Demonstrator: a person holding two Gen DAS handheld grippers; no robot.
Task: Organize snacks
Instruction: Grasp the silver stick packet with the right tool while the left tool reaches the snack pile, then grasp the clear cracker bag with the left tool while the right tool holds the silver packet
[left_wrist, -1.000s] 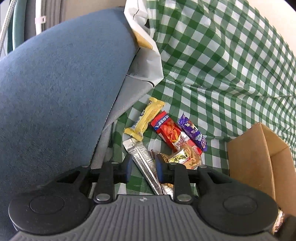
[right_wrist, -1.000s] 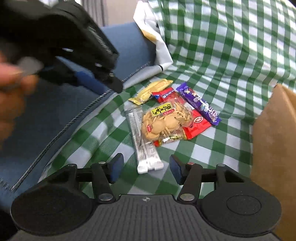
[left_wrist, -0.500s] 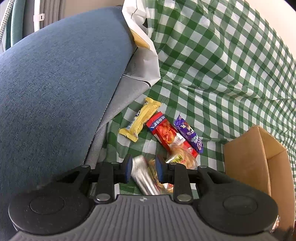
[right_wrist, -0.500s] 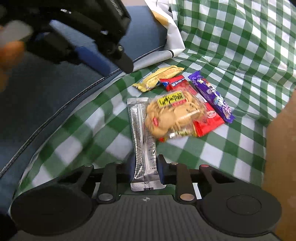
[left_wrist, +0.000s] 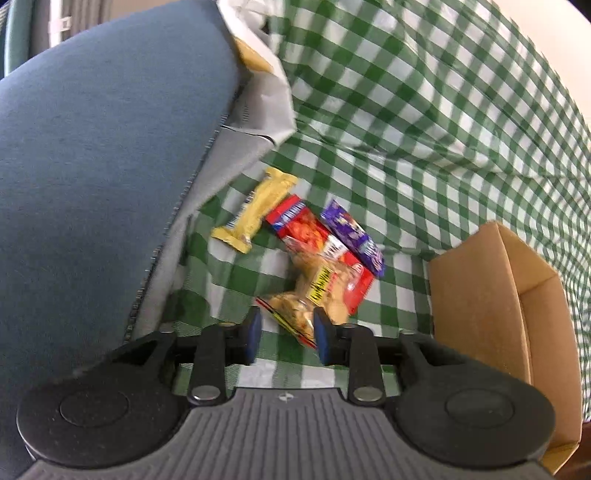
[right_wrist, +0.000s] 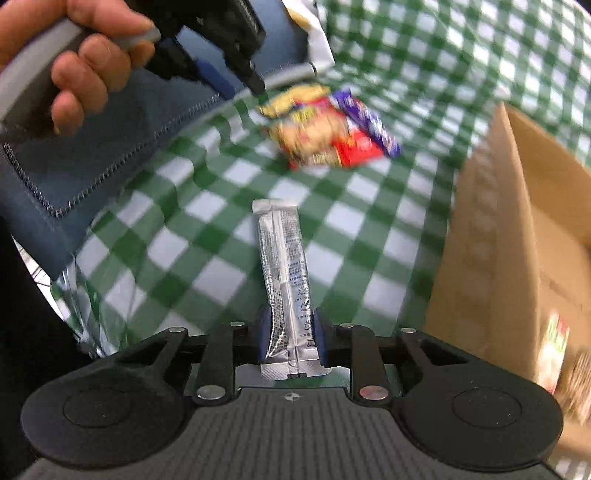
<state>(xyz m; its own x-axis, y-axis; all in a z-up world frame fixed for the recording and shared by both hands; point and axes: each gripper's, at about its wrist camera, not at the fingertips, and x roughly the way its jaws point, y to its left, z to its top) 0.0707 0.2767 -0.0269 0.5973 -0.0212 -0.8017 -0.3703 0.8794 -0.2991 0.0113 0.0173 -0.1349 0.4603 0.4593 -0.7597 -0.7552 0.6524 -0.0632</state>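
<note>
Your right gripper (right_wrist: 289, 338) is clamped on the near end of the silver stick packet (right_wrist: 284, 273), and the packet juts out ahead of the fingers, lifted clear of the green checked cloth (right_wrist: 207, 206). The grip has eased a touch, its jaws opening slightly, yet the pads are visibly pressing on the foil. So this is the carry step: one snack picked, on its way to the cardboard box (right_wrist: 517, 236) standing just to the right, where some packets already seem to lie, though they are blurred.

Your left gripper (left_wrist: 286, 330) is spreading its jaws around the near end of the clear cookie bag (left_wrist: 314, 291); the bag's end sits between the pads, but they do not look to be squeezing it. That bag lies on top of the red snack pack (left_wrist: 314, 230), with the purple bar (left_wrist: 354, 236) on the right and the yellow bar (left_wrist: 258, 210) on the left, all well short of the box (left_wrist: 480, 295).

Next, I judge, you should swing the right gripper over the box's open top and let go only once the packet hangs inside the walls. Then close the left on the cookie bag, mindful that the slippery film may drag the red pack along.
</note>
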